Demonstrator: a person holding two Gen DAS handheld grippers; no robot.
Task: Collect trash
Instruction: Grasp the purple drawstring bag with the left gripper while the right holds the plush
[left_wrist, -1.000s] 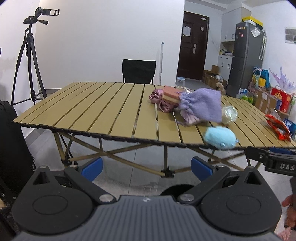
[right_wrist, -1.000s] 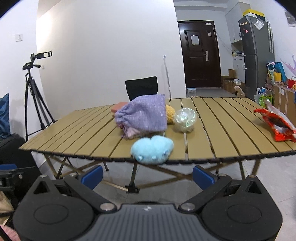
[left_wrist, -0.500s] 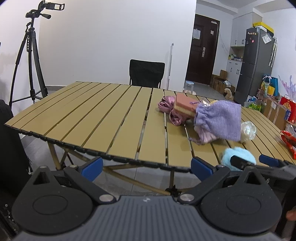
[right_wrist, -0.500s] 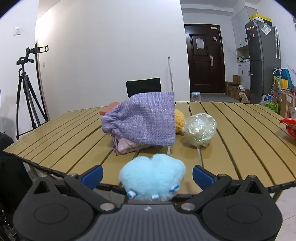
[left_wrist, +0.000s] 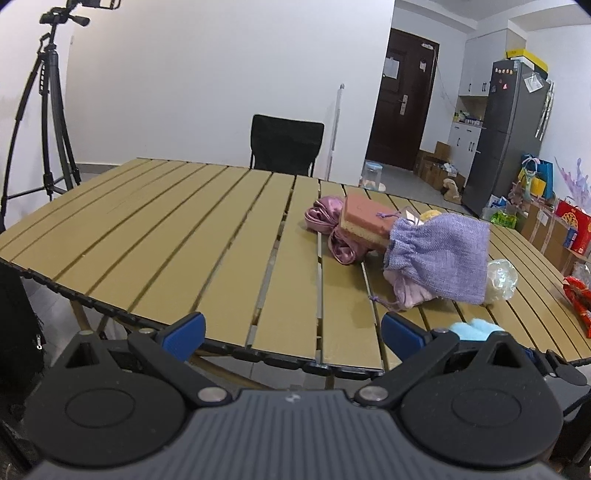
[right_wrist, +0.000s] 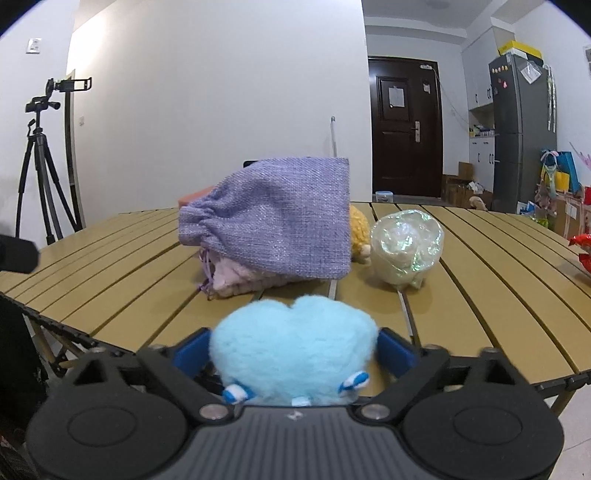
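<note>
Right wrist view: the right gripper (right_wrist: 295, 354) is closing its blue pads (right_wrist: 190, 350) around a fluffy blue plush (right_wrist: 295, 350) sitting at the near edge of the slatted table (right_wrist: 498, 295), low in the centre of the frame. The plush is filling the gap between the jaws, its fur meeting both pads, though whether they are pressing on it yet cannot be told. Just behind it, in mid-frame, a purple drawstring pouch (right_wrist: 273, 225) is lying over a pink cloth (right_wrist: 240, 280), with a yellow plush (right_wrist: 360, 232) peeking out at its right edge. A crumpled ball of iridescent wrap (right_wrist: 406, 251) is resting just right of that, and a red wrapper (right_wrist: 581, 251) is showing at the far right edge. A tripod (right_wrist: 40, 166) is standing at the left, a dark door (right_wrist: 404, 129) right of centre.

Left wrist view: the left gripper (left_wrist: 291, 328) is hovering with its jaws wide apart and nothing between them, over the table's near edge at the bottom of the frame. The pouch (left_wrist: 439, 254) is lying right of centre, with a pink-topped sponge (left_wrist: 365, 221) and a shiny mauve bag (left_wrist: 332, 232) to its upper left. The blue plush (left_wrist: 474, 330) is partly hidden behind the gripper's right finger at lower right. A black chair (left_wrist: 286, 147) is standing beyond the table.
</note>
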